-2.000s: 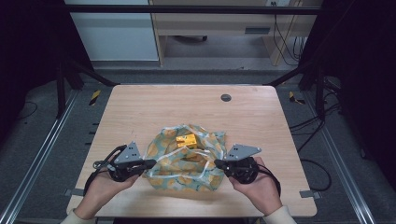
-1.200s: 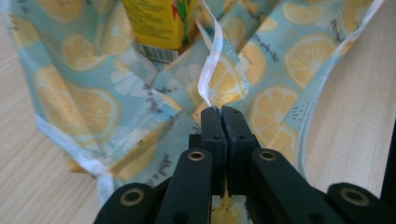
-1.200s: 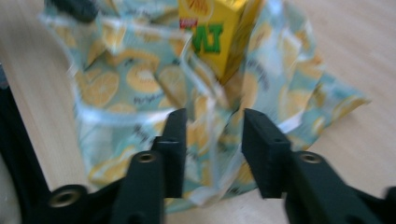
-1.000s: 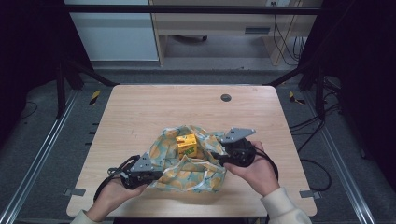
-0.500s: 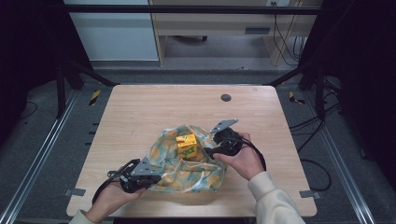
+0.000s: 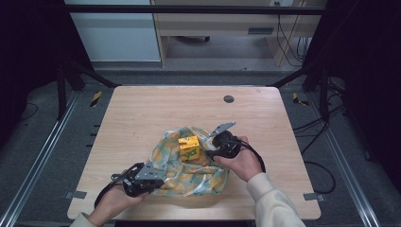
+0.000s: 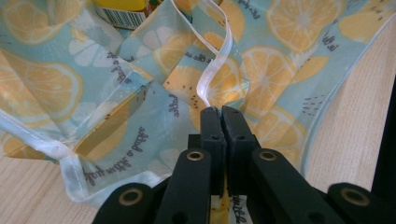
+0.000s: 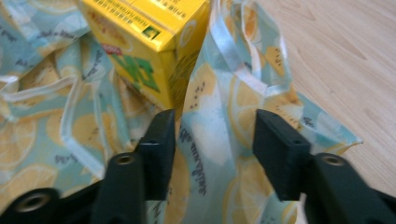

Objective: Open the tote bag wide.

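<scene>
Now my left gripper (image 7: 219,114) pinches the bag (image 6: 189,172); my right gripper (image 8: 212,128), jaws just closing, still unclenched, must grab the rim beside the yellow carton (image 8: 149,42).

Lying crumpled on the desk (image 6: 142,118): lemon-print bag (image 6: 189,172) cradling yellow carton (image 6: 189,147), left claw (image 6: 153,178) and right claw (image 6: 210,150) flanking.

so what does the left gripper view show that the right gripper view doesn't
Left gripper view: the left tool has its jaws shut on the bag's white strap, and a barcode shows on the yellow carton above.

Right gripper view: the right tool has its jaws apart with a fold of the bag's rim between them, and the carton's green print shows close up.

Both: the lemon-print bag, the yellow carton and the wooden table.
</scene>
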`<action>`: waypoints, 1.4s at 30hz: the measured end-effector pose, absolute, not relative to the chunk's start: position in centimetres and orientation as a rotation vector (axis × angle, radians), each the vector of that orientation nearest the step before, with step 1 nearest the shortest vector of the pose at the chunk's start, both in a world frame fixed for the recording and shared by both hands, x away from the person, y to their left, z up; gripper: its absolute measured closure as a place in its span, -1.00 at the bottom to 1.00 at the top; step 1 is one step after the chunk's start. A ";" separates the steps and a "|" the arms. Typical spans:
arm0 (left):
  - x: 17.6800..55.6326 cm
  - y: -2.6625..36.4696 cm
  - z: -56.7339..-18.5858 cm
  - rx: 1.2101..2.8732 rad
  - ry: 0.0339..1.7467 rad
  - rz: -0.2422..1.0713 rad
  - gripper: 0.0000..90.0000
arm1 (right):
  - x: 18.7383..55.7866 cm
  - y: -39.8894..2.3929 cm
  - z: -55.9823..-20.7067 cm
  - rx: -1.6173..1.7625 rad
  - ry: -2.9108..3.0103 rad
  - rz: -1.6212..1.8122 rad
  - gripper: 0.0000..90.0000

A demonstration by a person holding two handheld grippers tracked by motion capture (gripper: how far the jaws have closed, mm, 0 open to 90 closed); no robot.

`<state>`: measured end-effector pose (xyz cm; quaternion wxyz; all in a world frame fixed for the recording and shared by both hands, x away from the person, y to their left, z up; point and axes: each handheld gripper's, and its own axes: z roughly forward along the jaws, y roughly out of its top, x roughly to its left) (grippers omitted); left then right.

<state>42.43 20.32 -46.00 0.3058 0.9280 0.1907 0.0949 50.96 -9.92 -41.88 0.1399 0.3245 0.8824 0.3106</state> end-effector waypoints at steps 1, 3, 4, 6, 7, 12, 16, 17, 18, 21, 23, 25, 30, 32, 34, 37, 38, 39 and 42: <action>42.5 20.4 -46.1 2.463 0.499 0.244 0.96 | 51.2 -9.8 -41.9 0.944 2.530 0.904 0.36; 42.6 20.5 -46.2 2.468 0.503 0.243 0.96 | 51.5 -9.6 -41.9 0.941 2.521 0.901 0.59; 42.6 20.5 -46.2 2.468 0.503 0.243 0.96 | 51.7 -9.6 -41.8 0.937 2.517 0.900 0.59; 42.7 20.5 -46.2 2.466 0.509 0.246 0.96 | 52.0 -9.5 -41.8 0.932 2.515 0.899 0.78; 42.9 20.5 -46.1 2.466 0.512 0.250 0.96 | 52.6 -9.6 -41.5 0.948 2.502 0.922 0.89; 43.6 20.0 -45.6 2.434 0.527 0.272 0.96 | 54.2 -9.8 -40.5 0.953 2.465 0.944 0.98; 44.4 19.5 -44.4 2.361 0.554 0.302 0.97 | 55.8 -10.2 -38.7 0.954 2.403 0.985 0.99; 44.7 19.2 -44.1 2.333 0.562 0.308 0.97 | 56.6 -10.4 -38.2 0.975 2.370 1.002 0.99; 44.8 19.0 -44.1 2.331 0.564 0.315 0.97 | 57.0 -10.6 -38.1 0.984 2.359 1.011 0.99; 44.9 18.7 -44.5 2.349 0.558 0.310 0.97 | 57.8 -11.0 -38.6 1.011 2.349 1.022 0.99; 44.9 18.5 -45.3 2.376 0.555 0.298 0.97 | 58.7 -11.6 -40.1 1.066 2.350 1.000 0.99; 45.0 18.5 -45.5 2.383 0.556 0.286 0.97 | 58.9 -11.8 -40.6 1.075 2.351 0.997 0.99; 44.9 18.8 -46.1 2.407 0.570 0.278 0.97 | 59.4 -12.5 -42.8 1.137 2.376 0.970 0.98; 44.8 19.0 -46.3 2.419 0.566 0.267 0.96 | 59.4 -12.9 -43.4 1.156 2.375 0.973 0.98; 44.4 19.2 -46.5 2.435 0.562 0.262 0.96 | 59.4 -12.9 -43.5 1.166 2.376 0.978 0.97; 43.9 19.5 -46.8 2.455 0.564 0.251 0.96 | 59.3 -13.0 -43.6 1.168 2.373 0.975 0.93; 43.8 19.6 -46.8 2.460 0.564 0.248 0.96 | 59.3 -13.1 -43.5 1.174 2.368 0.973 0.89; 43.8 19.7 -46.8 2.460 0.565 0.244 0.96 | 59.4 -13.1 -43.6 1.189 2.357 0.976 0.84; 43.3 19.9 -46.8 2.458 0.568 0.246 0.96 | 59.5 -13.0 -43.8 1.195 2.358 0.968 0.84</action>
